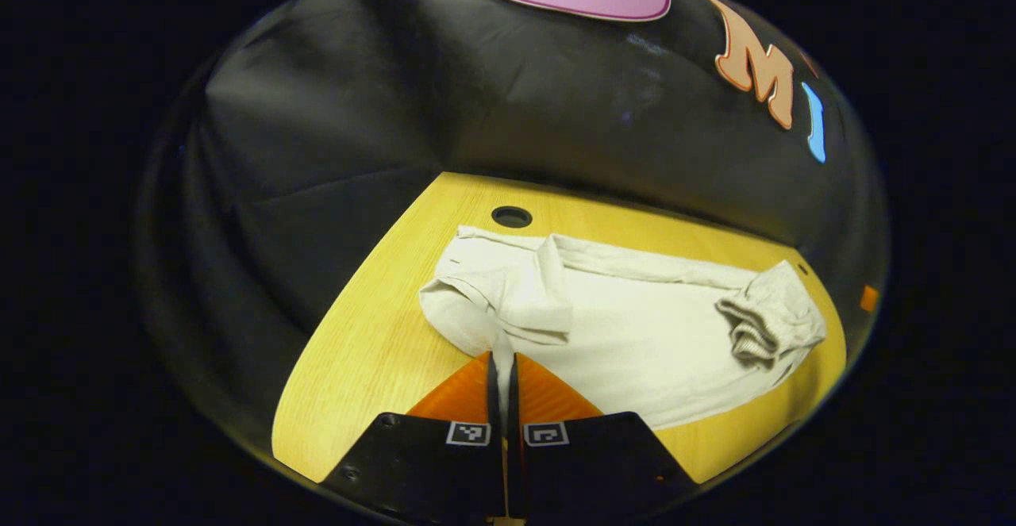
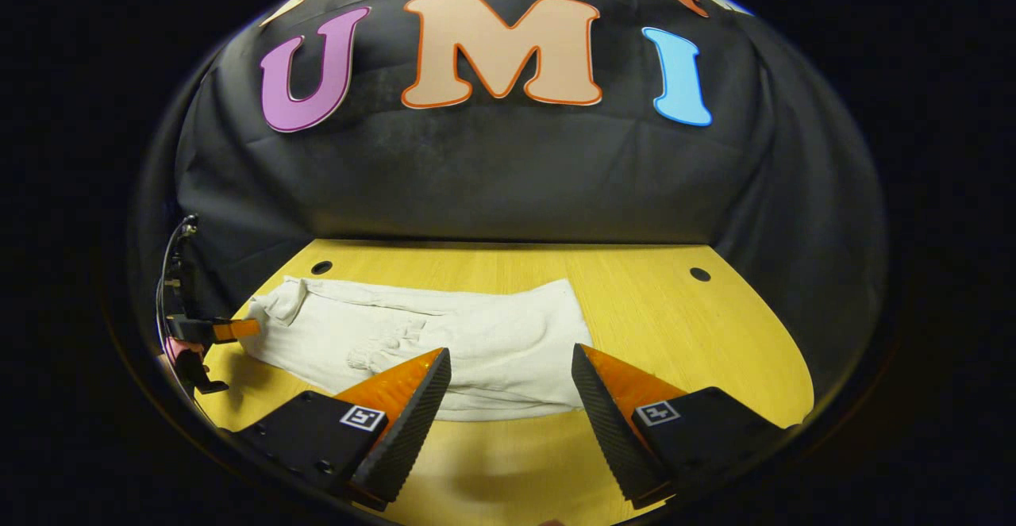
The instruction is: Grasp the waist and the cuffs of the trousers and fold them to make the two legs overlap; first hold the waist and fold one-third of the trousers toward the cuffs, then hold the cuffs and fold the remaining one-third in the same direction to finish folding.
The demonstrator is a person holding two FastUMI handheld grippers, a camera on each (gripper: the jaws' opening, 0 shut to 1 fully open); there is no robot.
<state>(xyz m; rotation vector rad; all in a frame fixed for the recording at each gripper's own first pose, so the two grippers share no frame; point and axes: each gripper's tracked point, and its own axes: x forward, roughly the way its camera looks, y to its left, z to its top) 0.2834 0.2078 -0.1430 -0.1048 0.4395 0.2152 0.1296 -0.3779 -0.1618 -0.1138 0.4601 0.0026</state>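
Across the worktop [image 2: 675, 328] lie the trousers [image 2: 444, 343], pale cream and spread lengthwise near the far edge, which meets the black cloth wall. In the right gripper view they run from the left end of the worktop to about its middle, and the right part of the wood is bare. Two round holes [image 2: 699, 274] sit near the far edge, one toward each far corner; the left one is just beside the trousers' far corner.

In the left gripper view the trousers [image 1: 635, 335] cover most of the worktop [image 1: 365, 359]. One end is folded back on itself in a flap [image 1: 532, 296] near the round hole [image 1: 511, 216], and the other end is bunched into a ribbed, crumpled lump [image 1: 766, 320] near the worktop's far right corner in that view.

The left hand-held gripper [image 1: 502, 363] is closed tight on the trousers' near edge, with a thin pinch of cloth rising between its fingers. In the right gripper view it [image 2: 238, 329] shows at the left end of the worktop, touching the trousers' end, with cables behind it.

The right hand-held gripper [image 2: 509, 363] is spread wide, holding nothing, above the near edge of the trousers at their right end; its fingers [image 2: 413, 399] stand on either side of the cloth's edge.
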